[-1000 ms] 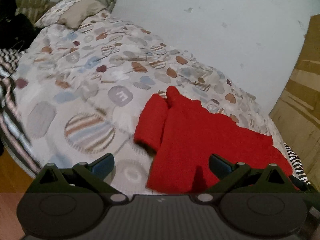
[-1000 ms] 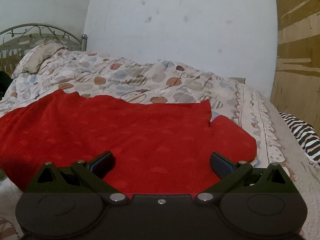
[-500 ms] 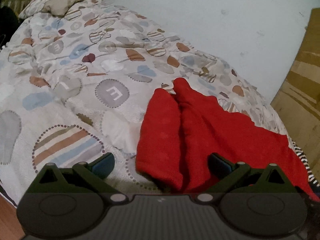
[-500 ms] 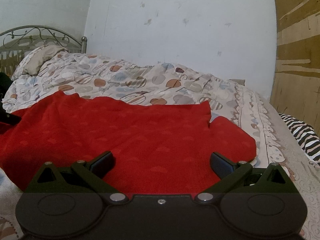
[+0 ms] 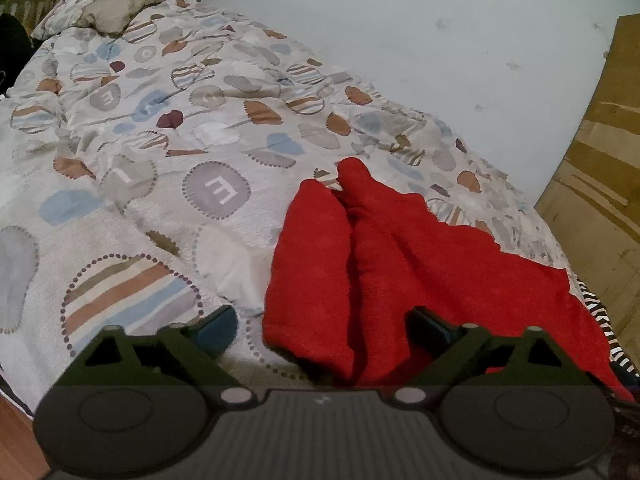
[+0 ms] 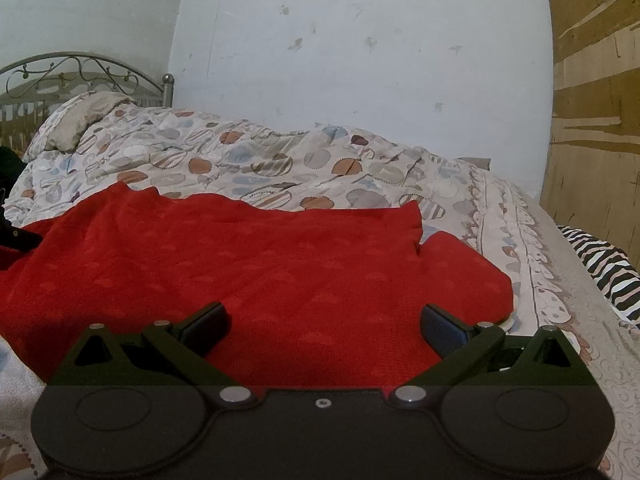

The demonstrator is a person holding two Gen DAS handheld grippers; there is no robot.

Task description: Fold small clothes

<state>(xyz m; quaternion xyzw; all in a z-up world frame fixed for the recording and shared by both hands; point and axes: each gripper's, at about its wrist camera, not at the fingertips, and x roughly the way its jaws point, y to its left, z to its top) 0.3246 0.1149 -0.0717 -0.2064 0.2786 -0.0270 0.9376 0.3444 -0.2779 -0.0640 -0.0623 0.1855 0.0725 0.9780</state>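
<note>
The red knitted sweater [image 5: 420, 264] lies spread on the patterned quilted bed [image 5: 160, 160], unfolded. The left tongs [image 5: 320, 328] are closing around its near sleeve edge, not yet pinching; the right tongs [image 6: 324, 320] stand spread above the cloth.

Letters "E" and "L" on the duvet [image 5: 216, 194]

One red garment [image 5: 400, 264]; one patterned quilt [image 5: 160, 160]; one pillow [image 5: 116, 0]; one striped cloth [image 6: 600, 272].

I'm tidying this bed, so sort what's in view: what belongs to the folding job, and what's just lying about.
For the job:
red garment
left gripper, jaws closing around a red sleeve
right gripper, open over the garment

Lying about:
patterned duvet
pillow
striped cloth
</note>
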